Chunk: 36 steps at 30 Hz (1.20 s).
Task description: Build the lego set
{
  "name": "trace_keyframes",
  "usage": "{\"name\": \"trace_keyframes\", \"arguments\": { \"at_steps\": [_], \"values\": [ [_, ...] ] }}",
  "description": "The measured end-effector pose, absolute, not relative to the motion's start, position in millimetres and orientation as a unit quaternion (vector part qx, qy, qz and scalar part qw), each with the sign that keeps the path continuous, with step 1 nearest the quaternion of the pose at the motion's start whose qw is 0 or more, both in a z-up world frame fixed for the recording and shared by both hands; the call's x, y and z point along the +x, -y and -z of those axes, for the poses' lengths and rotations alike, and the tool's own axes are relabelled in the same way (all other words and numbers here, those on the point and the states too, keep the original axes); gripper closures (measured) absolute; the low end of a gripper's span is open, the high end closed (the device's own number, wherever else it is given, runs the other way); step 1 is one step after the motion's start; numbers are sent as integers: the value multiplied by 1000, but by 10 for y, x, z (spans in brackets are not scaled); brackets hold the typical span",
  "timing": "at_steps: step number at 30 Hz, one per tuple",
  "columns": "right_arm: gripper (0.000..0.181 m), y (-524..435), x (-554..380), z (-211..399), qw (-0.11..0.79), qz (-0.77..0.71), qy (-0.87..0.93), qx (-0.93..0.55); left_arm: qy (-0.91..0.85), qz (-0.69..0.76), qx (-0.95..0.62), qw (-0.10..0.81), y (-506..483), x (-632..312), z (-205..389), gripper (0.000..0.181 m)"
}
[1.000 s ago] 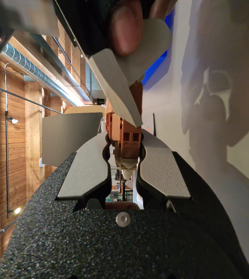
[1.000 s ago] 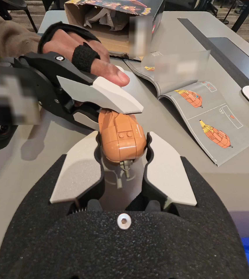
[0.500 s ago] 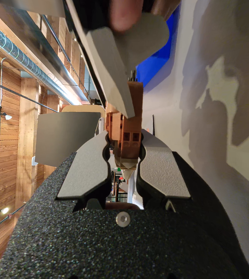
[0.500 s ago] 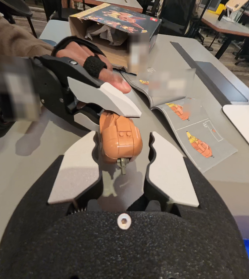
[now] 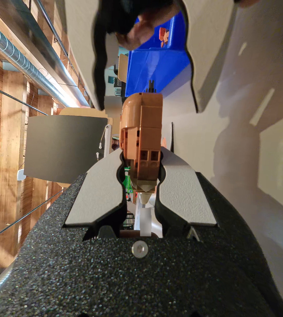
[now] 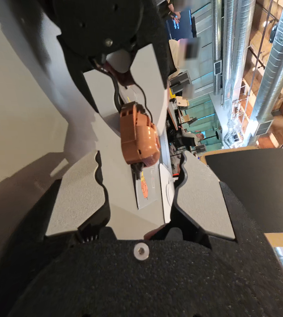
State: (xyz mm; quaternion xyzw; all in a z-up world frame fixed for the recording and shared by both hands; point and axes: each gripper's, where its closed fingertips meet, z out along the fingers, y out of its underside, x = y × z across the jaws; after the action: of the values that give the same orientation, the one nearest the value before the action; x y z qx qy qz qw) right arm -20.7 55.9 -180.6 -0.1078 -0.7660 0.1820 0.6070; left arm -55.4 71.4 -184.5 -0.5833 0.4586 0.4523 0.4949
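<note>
An orange-brown lego model (image 5: 141, 130) with a tan pointed end is clamped between my left gripper's (image 5: 141, 152) fingers. In the right wrist view the same model (image 6: 137, 140) sticks out of the left gripper (image 6: 134, 109) towards the camera. My right gripper (image 6: 140, 155) is open wide, and the model's rounded end with a dark peg sits just between its fingertips without touching them. In the left wrist view the right gripper (image 5: 149, 109) faces mine head-on, with one finger (image 5: 82, 51) on each side. Both views are rolled sideways.
A blue bin (image 5: 154, 72) with loose orange pieces stands on the grey table (image 5: 240, 154) behind the right gripper. An open instruction booklet (image 6: 146, 192) and a white tray (image 6: 167, 192) lie on the table (image 6: 17, 103) beyond the model. A dark chair back (image 5: 65, 145) is at the left.
My right gripper has opened wider, rolled onto its side and drawn back to the model's end. It now faces the left gripper head-on. The left gripper keeps its hold.
</note>
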Motion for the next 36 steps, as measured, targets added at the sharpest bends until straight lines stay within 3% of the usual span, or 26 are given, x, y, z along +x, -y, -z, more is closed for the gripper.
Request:
{"name": "trace_keyframes", "arguments": {
  "at_steps": [17, 23, 36],
  "values": [
    [115, -344, -195, 1772, 653, -134, 745, -3, -502, -425, -543, 522, -630, -309, 1787, 146],
    [138, -307, -175, 1775, 662, -108, 741, 26, -508, -428, -538, 519, -624, -287, 1785, 146],
    [139, -278, -142, 1719, 654, -105, 749, 25, -504, -429, -535, 526, -614, -255, 1722, 146]
  ]
}}
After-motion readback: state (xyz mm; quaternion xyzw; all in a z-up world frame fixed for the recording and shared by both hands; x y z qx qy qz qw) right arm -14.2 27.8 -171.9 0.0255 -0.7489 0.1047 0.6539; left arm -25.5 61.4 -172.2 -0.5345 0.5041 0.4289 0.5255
